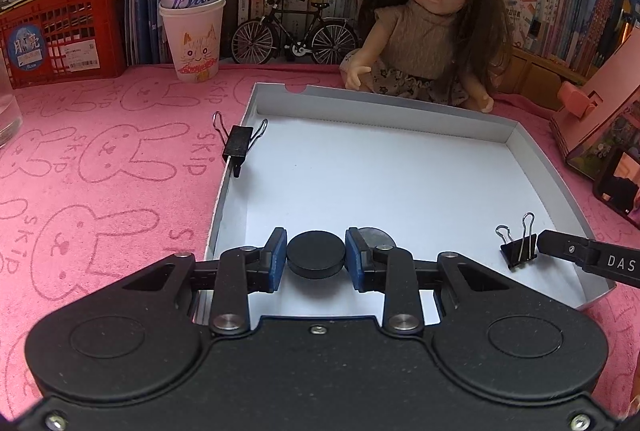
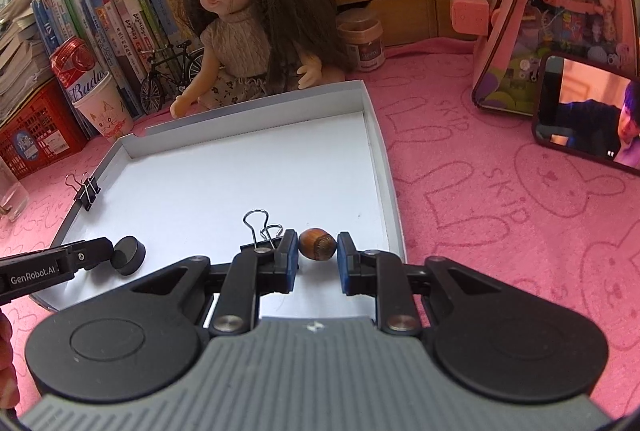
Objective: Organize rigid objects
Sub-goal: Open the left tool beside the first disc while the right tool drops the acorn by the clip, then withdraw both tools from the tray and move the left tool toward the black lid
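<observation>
A pink bunny-print cloth covers the table, and on it sits the shallow white tray that seems to be the collecting place for the small hard items. Behind the tray a doll leans against the books, with a beer can in a paper cup to its left. Over the tray's near end, the left gripper has its blue pads clamped on a black disc, held above the tray floor or just on it (the wrist views don't settle which). The right gripper is likewise pinched shut on a brown hazelnut near the tray's right wall. One binder clip already stands inside the tray between the two grippers, and a second clip is clamped on the left wall. So I judge the sorting well underway: clips placed, disc and nut arrived but not yet released.
</observation>
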